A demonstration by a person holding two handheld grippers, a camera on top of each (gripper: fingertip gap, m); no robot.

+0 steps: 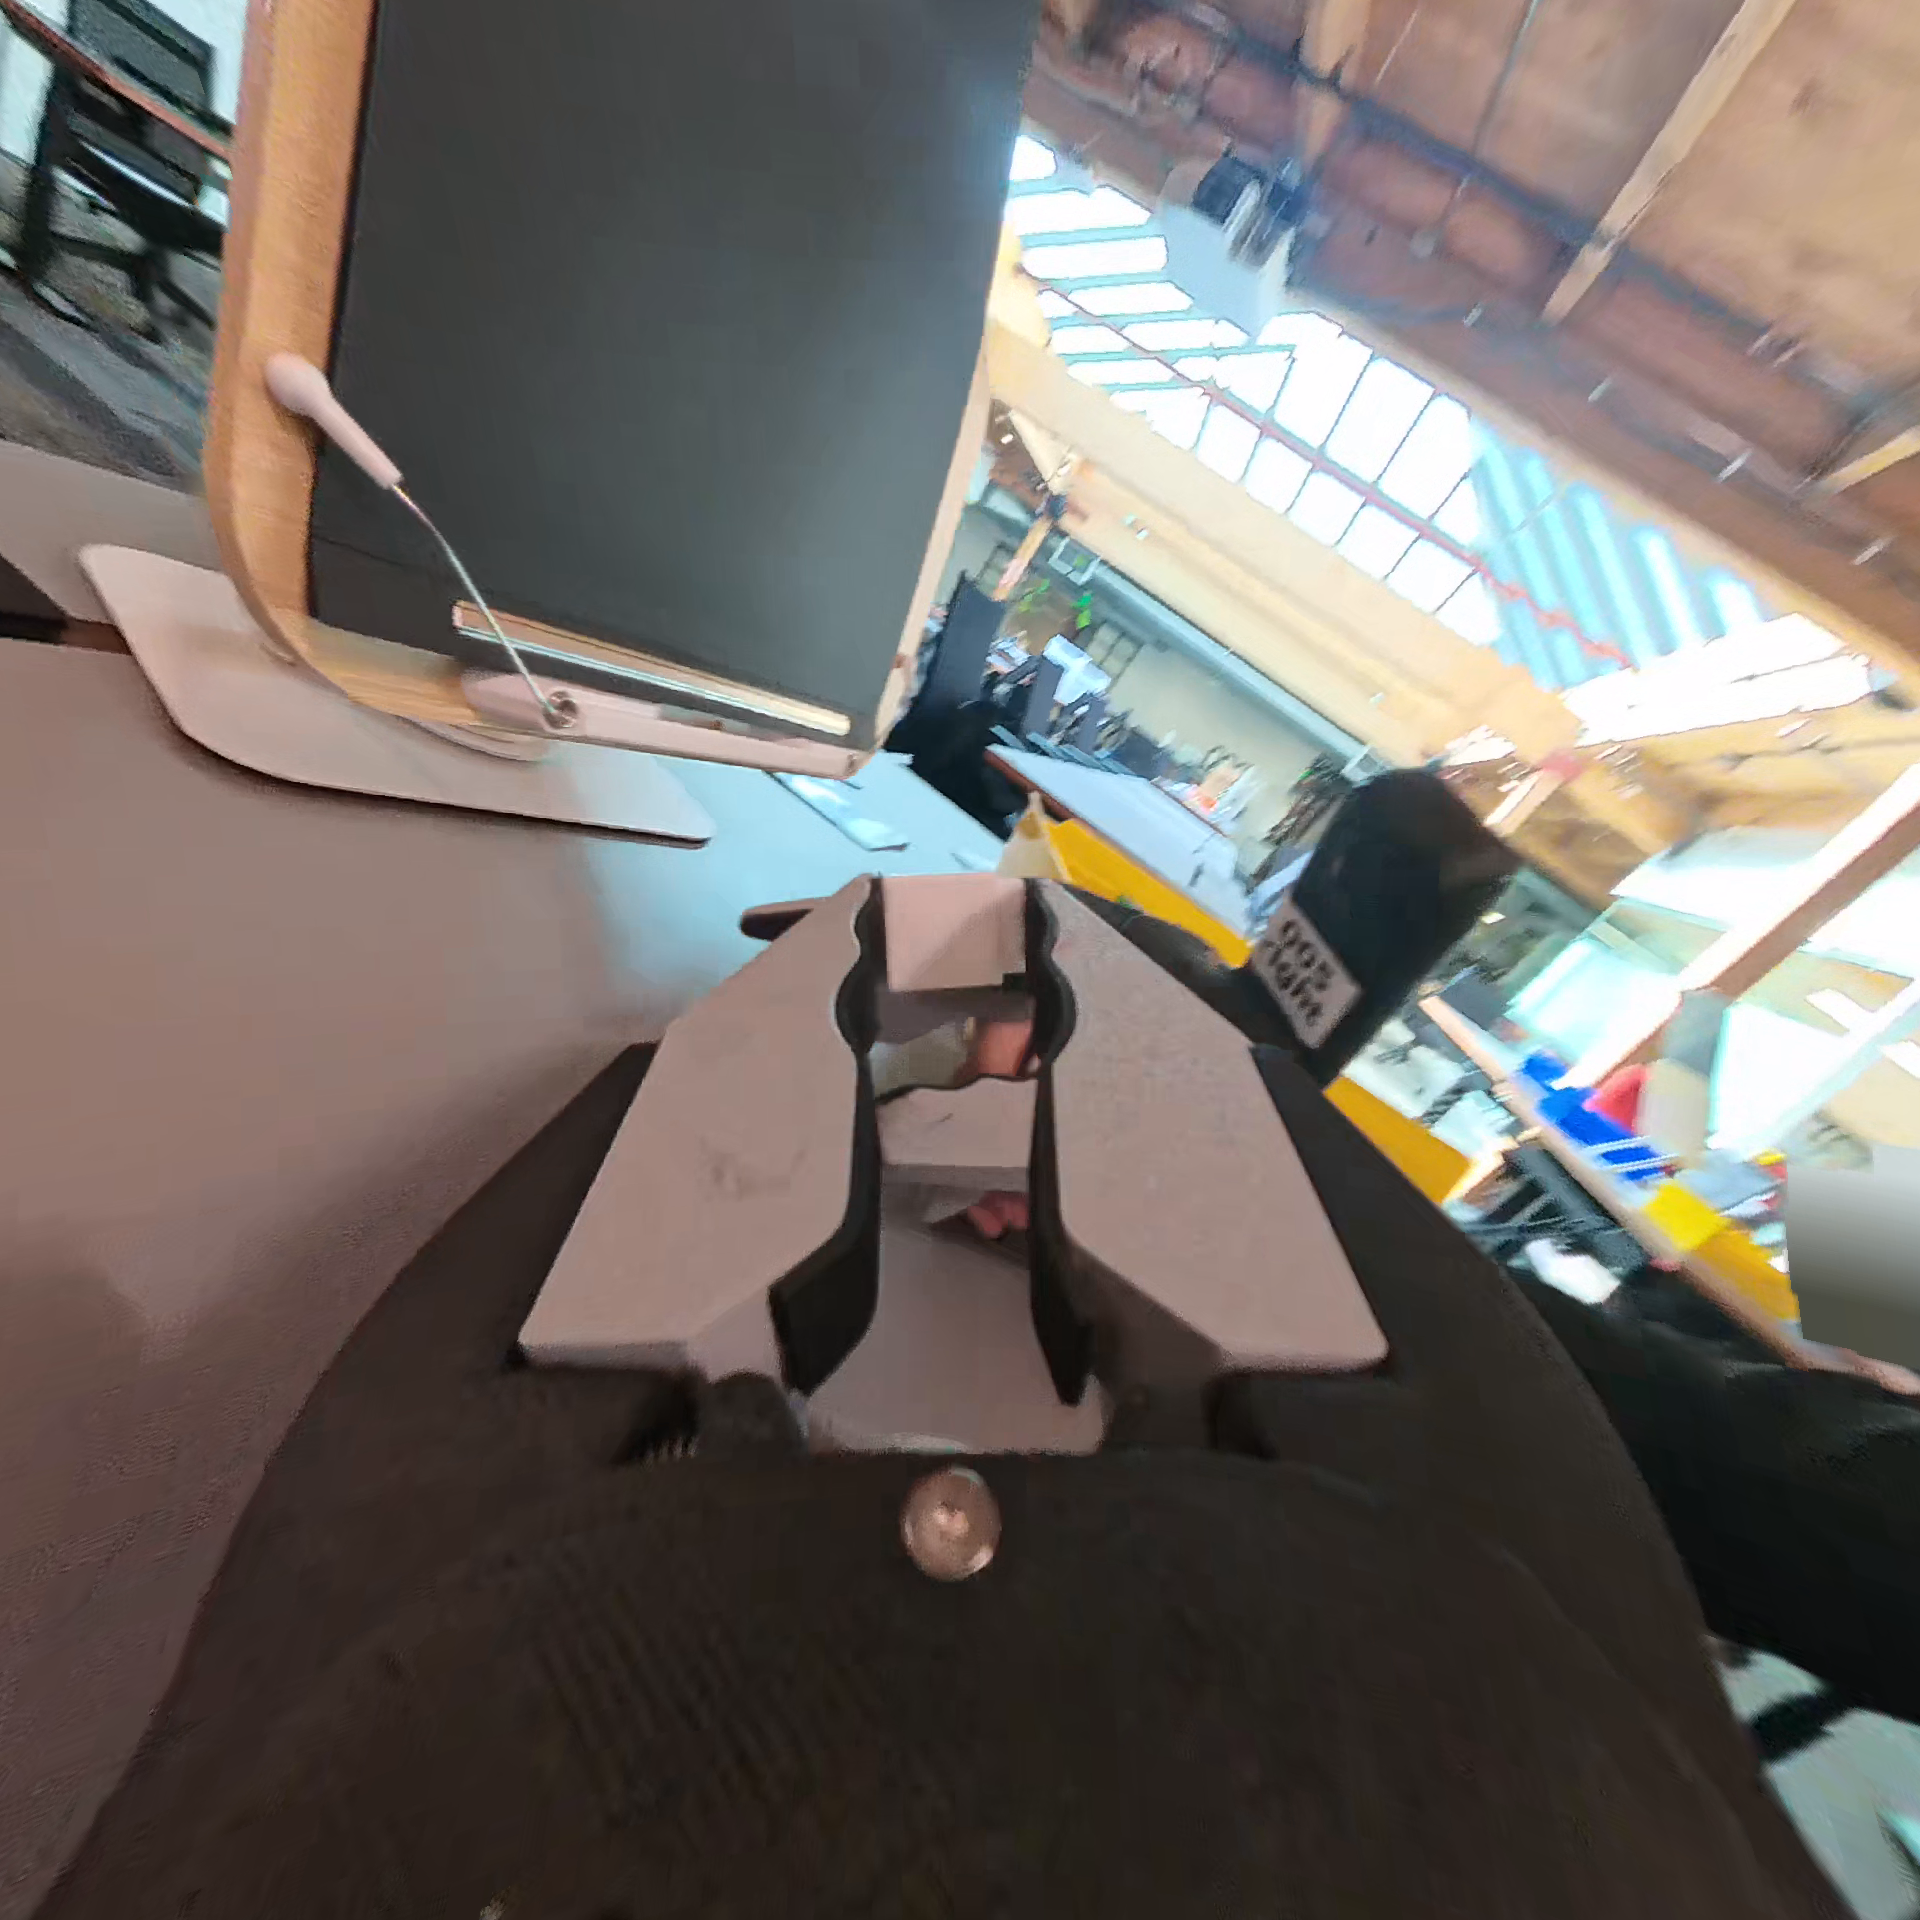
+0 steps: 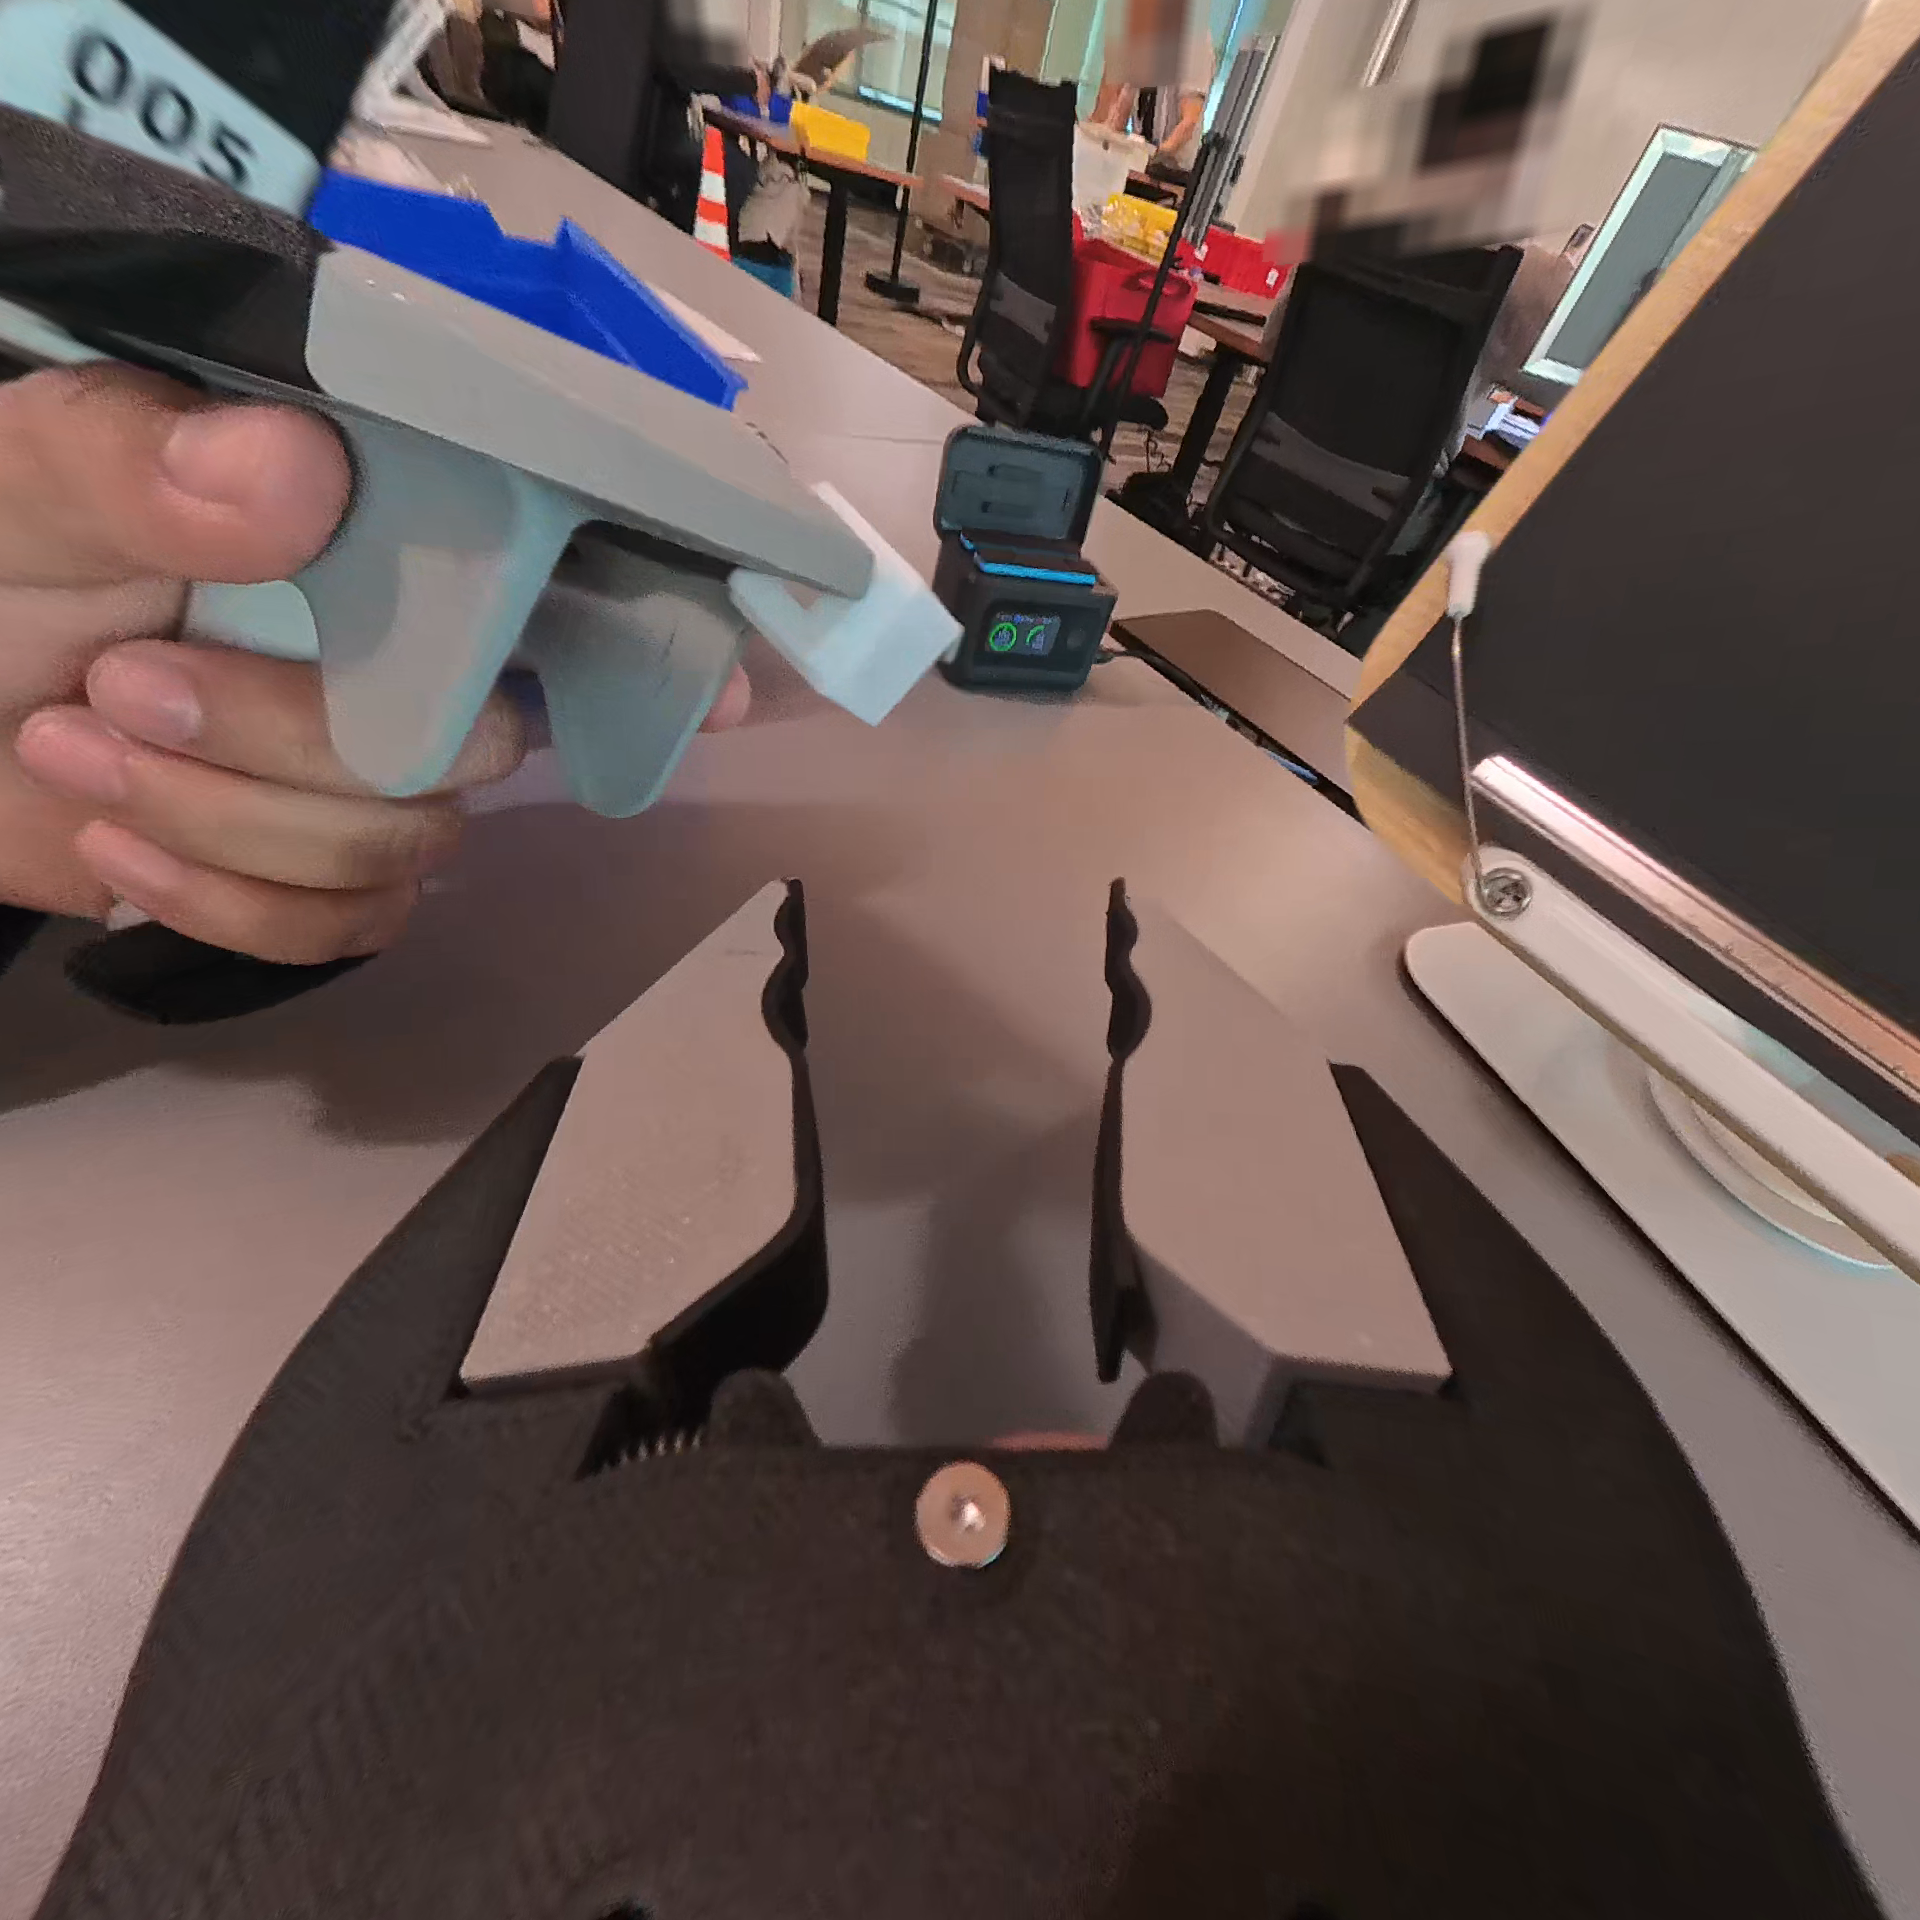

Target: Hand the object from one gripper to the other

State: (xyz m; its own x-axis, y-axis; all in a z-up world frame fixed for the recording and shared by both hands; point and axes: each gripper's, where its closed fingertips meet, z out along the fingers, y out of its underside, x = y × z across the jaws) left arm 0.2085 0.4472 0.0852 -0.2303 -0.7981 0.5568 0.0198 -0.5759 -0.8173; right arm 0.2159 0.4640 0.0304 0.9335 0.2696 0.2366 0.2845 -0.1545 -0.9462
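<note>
My left gripper (image 1: 951,940) is shut on a small white notched block (image 1: 940,935), held between the fingertips. In the right wrist view the left gripper (image 2: 831,582) is at upper left, held in a person's hand (image 2: 177,665), with the white block (image 2: 868,629) sticking out of its tips above the table. My right gripper (image 2: 956,935) is open and empty, low over the grey table (image 2: 312,1195), below and to the right of the block and apart from it. The black body of the right gripper (image 1: 1382,914) shows at right in the left wrist view.
A dark screen in a wooden frame (image 2: 1714,520) stands on a white base plate (image 2: 1558,1091) at right; it also shows in the left wrist view (image 1: 644,364). A black charger case with a lit display (image 2: 1023,582) stands behind the block. A blue bin (image 2: 540,281) is farther back. There is about 5 cm between the tips of the two grippers.
</note>
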